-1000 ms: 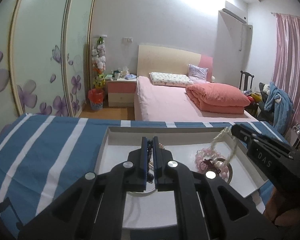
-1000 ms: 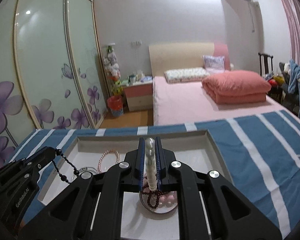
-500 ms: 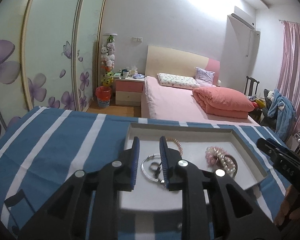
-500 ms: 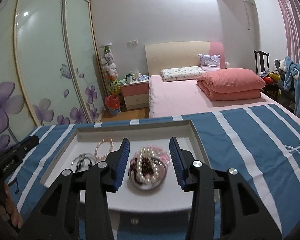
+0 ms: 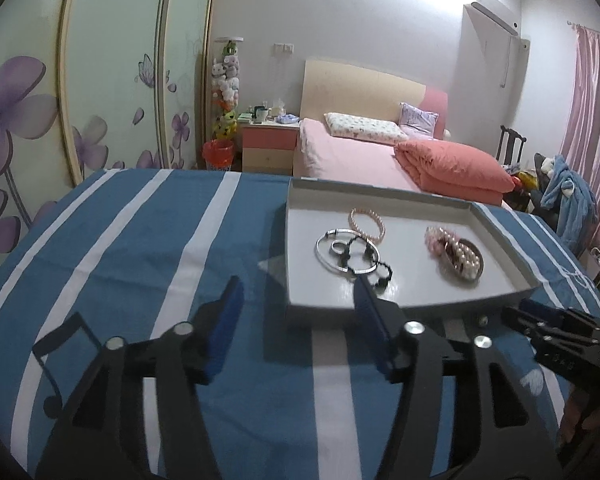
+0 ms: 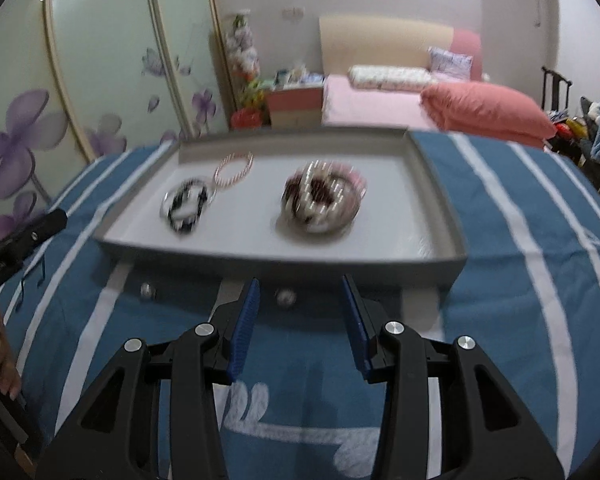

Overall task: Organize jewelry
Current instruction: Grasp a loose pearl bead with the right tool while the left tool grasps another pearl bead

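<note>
A shallow grey tray (image 5: 416, 284) (image 6: 432, 208) sits on the blue striped cloth. It holds a silver bangle (image 5: 325, 254), a black bead bracelet (image 5: 370, 266) (image 6: 186, 204), a pink bead bracelet (image 5: 368, 224) (image 6: 234, 168) and a small dish piled with pearls (image 5: 460, 258) (image 6: 322, 196). My left gripper (image 5: 296, 286) hovers at the tray's near left corner; its jaws are opening with nothing between them. My right gripper (image 6: 300, 284) stands open and empty just short of the tray's near wall. Two small round beads (image 6: 286, 296) lie on the cloth there.
The blue cloth with white stripes (image 5: 140, 240) spreads wide to the tray's left and right. Each gripper shows at the edge of the other's view, the right gripper (image 5: 552, 332) and the left gripper (image 6: 28, 236). Beyond the table stand a bed (image 5: 380, 160) and a wardrobe (image 5: 100, 80).
The left gripper let go of the black bead bracelet and the right let go of the pearl strand. Both opened and drew back from over the tray to its near edge.
</note>
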Tool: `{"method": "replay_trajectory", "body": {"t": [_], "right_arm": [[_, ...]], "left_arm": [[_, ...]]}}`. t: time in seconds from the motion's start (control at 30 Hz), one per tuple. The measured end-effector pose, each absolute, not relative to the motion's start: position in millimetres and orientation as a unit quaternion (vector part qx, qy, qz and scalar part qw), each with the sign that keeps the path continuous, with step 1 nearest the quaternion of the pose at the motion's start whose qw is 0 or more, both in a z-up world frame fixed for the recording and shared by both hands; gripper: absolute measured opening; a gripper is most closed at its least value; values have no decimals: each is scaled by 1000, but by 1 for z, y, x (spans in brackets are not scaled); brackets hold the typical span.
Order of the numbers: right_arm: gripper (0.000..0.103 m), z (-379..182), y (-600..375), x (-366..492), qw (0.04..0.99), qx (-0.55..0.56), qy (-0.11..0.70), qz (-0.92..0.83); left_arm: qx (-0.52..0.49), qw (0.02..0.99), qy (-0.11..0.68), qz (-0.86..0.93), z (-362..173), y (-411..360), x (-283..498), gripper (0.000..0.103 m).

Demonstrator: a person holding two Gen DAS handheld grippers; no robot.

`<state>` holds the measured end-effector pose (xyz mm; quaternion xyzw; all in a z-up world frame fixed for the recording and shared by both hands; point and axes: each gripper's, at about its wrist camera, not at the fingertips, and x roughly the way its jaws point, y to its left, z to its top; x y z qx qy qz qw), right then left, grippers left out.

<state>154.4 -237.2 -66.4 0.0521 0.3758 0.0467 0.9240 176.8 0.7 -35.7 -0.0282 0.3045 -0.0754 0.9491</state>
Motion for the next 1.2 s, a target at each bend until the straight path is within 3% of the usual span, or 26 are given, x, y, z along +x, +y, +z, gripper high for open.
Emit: {"method": "replay_trajectory", "body": {"t": [0.2,0.67,1.2], "right_arm": [[37,-80,-231,157,912,50,404,44],[17,-88,-219,169,902,37,430,17],[15,-87,-231,158,901,43,431,13]], "left_arm": [[-29,947,310,-83,-37,1,170,73],[-13,942,323,-91,-44,-8,168,72],[29,924,359,-130,-57,-45,171,63]]}}
